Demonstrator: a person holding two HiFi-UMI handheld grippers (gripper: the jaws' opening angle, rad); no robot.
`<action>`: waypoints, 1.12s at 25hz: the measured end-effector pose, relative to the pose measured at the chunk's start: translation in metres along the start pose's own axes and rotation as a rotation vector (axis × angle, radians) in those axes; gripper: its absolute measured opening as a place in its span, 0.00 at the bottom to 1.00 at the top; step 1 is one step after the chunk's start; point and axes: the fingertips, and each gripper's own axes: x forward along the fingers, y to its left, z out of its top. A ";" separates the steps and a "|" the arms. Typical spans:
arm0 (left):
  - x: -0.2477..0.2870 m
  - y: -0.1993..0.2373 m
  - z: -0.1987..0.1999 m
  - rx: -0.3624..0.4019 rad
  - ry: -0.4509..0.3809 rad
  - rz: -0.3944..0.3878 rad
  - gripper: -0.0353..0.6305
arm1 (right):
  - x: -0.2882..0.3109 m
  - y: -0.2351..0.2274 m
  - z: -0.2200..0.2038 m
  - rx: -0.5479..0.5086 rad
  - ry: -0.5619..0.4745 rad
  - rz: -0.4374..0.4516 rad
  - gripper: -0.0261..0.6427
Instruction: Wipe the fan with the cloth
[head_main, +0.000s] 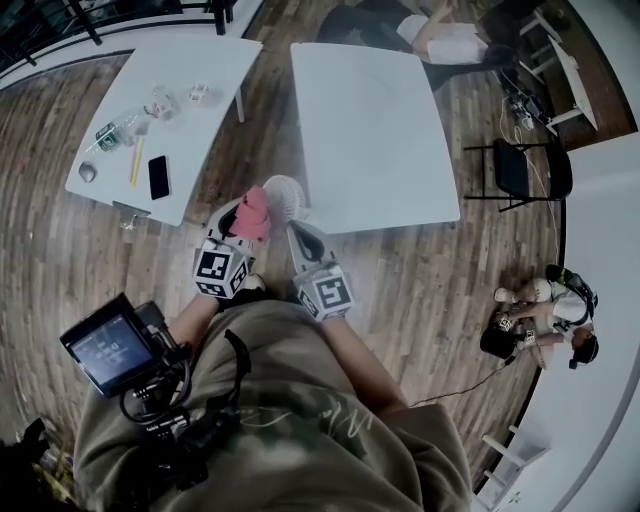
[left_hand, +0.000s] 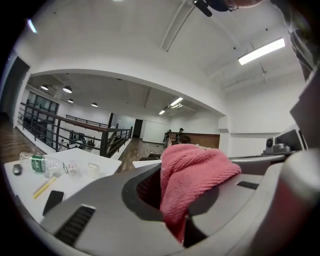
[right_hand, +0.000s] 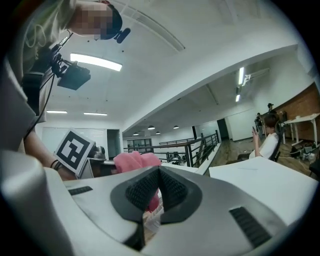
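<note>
Between left gripper (left_hand: 186, 202) jaws: pink cloth (left_hand: 195, 170) clamped, bunched above.

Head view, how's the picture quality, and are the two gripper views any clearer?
Head view: dim, with strong fisheye bending the white table edges. Left gripper view: pink cloth sharp, ceiling light glares. Right gripper view: round fisheye frame, black corners.

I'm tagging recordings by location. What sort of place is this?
Probably an open-plan office or studio space: plain white tables on a wood floor, a black railing beyond them, and strip lights on a white ceiling.
</note>
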 end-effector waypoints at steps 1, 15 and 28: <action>-0.002 0.001 0.001 -0.012 -0.006 -0.001 0.15 | 0.004 0.006 0.001 -0.006 0.001 0.013 0.06; -0.002 -0.034 0.000 0.069 -0.004 -0.020 0.15 | 0.004 0.021 0.031 0.164 -0.047 0.137 0.45; 0.001 -0.058 0.004 0.098 -0.036 -0.073 0.14 | 0.020 0.029 0.024 0.131 0.021 0.189 0.22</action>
